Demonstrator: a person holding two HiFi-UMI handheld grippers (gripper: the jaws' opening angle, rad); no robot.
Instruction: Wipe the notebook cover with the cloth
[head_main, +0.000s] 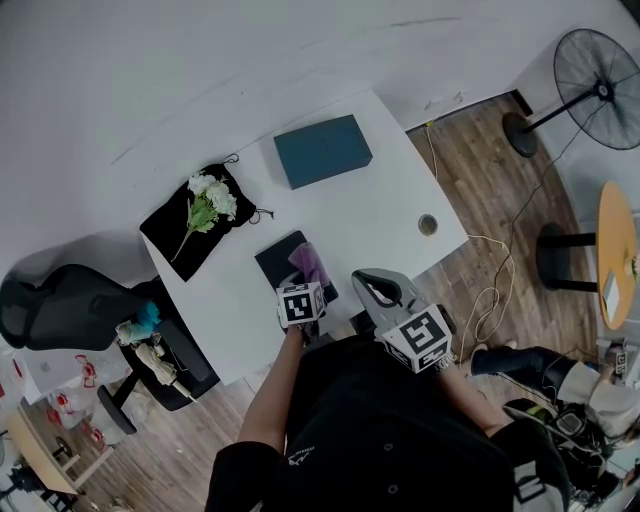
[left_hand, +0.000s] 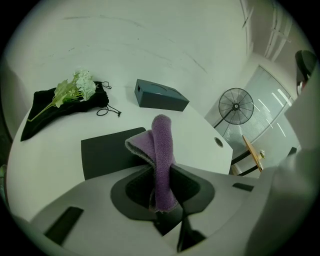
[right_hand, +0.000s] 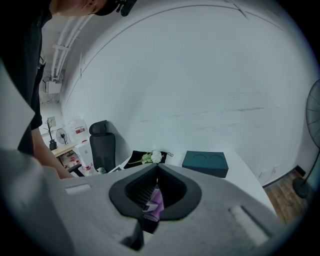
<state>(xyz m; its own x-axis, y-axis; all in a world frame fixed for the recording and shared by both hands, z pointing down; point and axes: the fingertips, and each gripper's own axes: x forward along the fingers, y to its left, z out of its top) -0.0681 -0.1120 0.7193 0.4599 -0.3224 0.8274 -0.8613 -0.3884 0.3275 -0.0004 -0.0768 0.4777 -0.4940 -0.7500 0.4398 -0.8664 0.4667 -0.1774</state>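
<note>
A black notebook (head_main: 283, 259) lies flat on the white table (head_main: 380, 215), near its front edge. My left gripper (head_main: 304, 288) is shut on a purple cloth (head_main: 309, 263), which stands up folded from between its jaws over the notebook's near right part. In the left gripper view the cloth (left_hand: 161, 152) rises out of the left gripper (left_hand: 160, 169), with the notebook (left_hand: 104, 152) just beyond. My right gripper (head_main: 377, 289) hangs to the right of the notebook at the table edge, shut and holding nothing. In the right gripper view the cloth (right_hand: 156, 202) shows through the right gripper (right_hand: 156, 169).
A teal box (head_main: 322, 150) sits at the back of the table. A black pouch (head_main: 172, 242) with white flowers (head_main: 212, 196) lies at the left. A cable hole (head_main: 428, 224) is at the right edge. An office chair (head_main: 70, 305) stands left, a fan (head_main: 598, 88) right.
</note>
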